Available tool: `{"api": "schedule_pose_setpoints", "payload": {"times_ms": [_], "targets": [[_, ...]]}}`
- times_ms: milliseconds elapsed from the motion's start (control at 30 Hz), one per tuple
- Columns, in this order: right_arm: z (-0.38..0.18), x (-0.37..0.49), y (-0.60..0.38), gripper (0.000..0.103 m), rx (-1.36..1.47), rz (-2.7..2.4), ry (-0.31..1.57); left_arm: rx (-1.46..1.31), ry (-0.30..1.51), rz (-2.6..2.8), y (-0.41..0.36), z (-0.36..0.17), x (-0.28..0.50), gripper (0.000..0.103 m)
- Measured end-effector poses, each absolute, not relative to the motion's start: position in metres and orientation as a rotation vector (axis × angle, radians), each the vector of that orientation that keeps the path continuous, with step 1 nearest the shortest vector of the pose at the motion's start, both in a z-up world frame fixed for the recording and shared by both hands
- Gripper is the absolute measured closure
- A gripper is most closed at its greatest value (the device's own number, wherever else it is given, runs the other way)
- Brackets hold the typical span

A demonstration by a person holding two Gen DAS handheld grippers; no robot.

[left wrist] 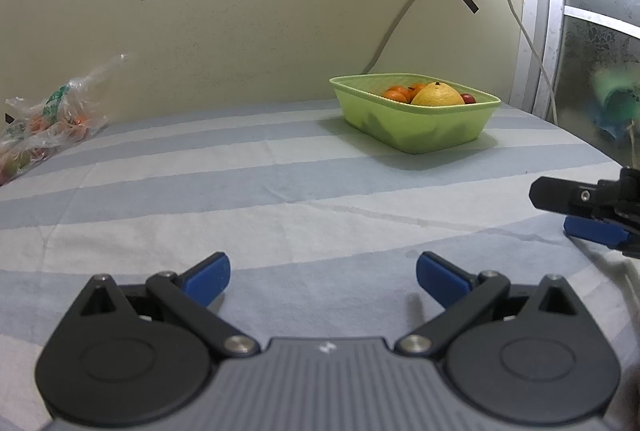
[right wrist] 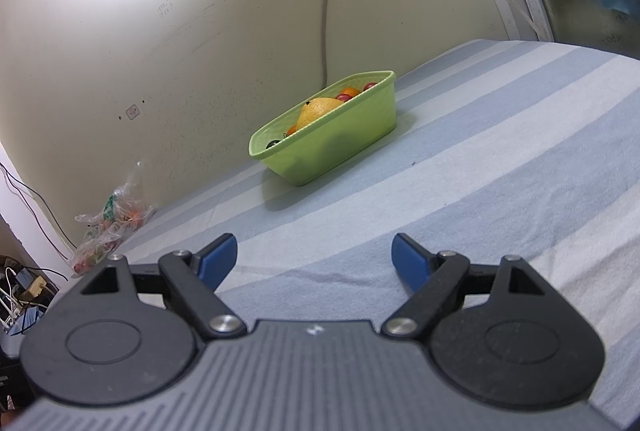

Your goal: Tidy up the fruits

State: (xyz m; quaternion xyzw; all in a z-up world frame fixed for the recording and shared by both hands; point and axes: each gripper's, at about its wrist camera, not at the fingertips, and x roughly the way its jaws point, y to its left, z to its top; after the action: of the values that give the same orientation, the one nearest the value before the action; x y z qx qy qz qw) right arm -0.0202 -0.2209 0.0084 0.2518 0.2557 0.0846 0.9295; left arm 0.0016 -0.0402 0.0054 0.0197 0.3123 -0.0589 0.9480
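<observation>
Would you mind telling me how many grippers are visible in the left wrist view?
2. The left gripper sits open at the bottom centre; the right gripper enters at the right edge above the striped cloth, only partly visible.

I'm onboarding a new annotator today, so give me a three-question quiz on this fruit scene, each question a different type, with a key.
1. True or false: the left gripper is shut on a fruit.
2. Multiple choice: the large yellow fruit lies
A. on the striped cloth
B. in the green basket
C. in the plastic bag
3. Fill in: the plastic bag, with more fruit inside, lies on the cloth close to the ____.

Key
1. False: its jaws stand apart with nothing between them, as do those of the right gripper.
2. B, among small orange fruits and a red fruit.
3. wall
</observation>
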Motion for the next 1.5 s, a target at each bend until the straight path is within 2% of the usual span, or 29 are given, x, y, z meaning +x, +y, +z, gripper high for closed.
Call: {"api": "schedule_pose_setpoints", "payload": {"times_ms": [833,1500], "targets": [[0.008,-0.02,-0.221,0.017,0.515,0.172,0.524,0.017,0.65,-0.138,-0.035,0.007,0.006,0.0],[0.007,-0.026,-0.221,0.017,0.517,0.175,0.516,-0.114,0.745,-0.094,-0.028,0.012,0.013,0.0]]}}
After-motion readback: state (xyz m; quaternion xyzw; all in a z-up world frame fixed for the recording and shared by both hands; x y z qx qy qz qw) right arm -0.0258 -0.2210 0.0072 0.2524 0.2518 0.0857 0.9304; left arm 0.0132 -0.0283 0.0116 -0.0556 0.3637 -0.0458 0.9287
